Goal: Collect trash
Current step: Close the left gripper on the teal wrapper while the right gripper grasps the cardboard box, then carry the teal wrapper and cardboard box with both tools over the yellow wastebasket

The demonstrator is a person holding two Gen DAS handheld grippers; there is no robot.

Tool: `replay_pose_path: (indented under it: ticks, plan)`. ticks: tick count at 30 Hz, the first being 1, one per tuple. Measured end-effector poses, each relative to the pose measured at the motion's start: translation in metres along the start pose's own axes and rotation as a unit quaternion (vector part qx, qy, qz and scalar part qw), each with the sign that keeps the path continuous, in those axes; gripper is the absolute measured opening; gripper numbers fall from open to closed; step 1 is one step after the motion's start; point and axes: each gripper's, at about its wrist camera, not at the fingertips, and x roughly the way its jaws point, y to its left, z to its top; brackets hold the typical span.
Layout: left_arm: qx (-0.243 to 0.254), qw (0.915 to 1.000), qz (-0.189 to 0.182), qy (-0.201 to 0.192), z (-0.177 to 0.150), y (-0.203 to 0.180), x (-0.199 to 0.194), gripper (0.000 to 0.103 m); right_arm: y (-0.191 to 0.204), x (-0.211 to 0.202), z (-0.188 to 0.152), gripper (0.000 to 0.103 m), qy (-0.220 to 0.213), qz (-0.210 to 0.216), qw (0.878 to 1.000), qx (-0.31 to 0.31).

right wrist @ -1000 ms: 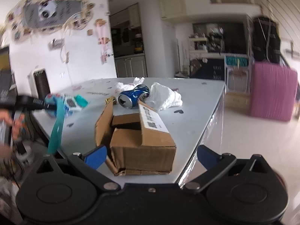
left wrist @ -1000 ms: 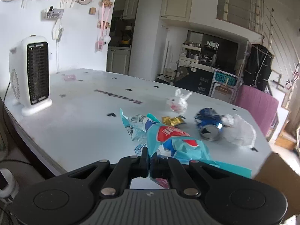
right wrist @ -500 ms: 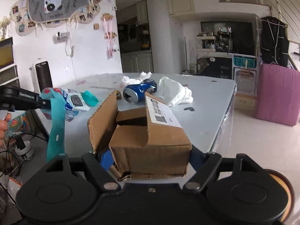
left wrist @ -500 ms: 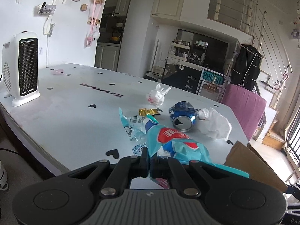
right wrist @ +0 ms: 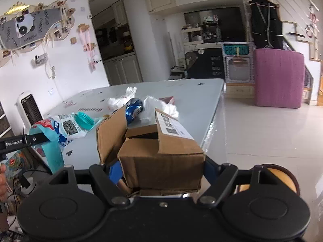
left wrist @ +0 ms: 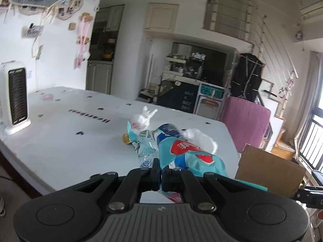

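Our left fingers [left wrist: 161, 171] pinch a teal wrapper [left wrist: 187, 153] above the surface [left wrist: 60, 141]; our right fingers [right wrist: 159, 167] clamp a cardboard box [right wrist: 161, 157], with a can [right wrist: 134, 109] and tissue [right wrist: 161, 104] lying beyond.

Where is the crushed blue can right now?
The blue can lies on the white table, just behind the cardboard box, between two white crumpled bags.

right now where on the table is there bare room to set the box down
Bare top runs between the white heater and the printed lettering, and along the table's near edge. It is crowded around the blue can, crumpled white tissue and knotted plastic bag. The cardboard box would fit heater-side.
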Motion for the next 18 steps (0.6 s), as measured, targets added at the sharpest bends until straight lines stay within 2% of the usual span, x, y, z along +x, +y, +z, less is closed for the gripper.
replay_pose_path:
  ticks: [10,18]
  plan:
    - [0.030,0.9981,-0.053,0.000,0.003,-0.062,0.002,0.000,-0.041,-0.051,0.003,0.079,-0.029,-0.053,0.997,0.044]
    - [0.068,0.9914,-0.110,0.014,-0.001,-0.130,0.019,0.000,-0.087,-0.084,-0.006,0.079,-0.038,-0.110,0.990,0.073]
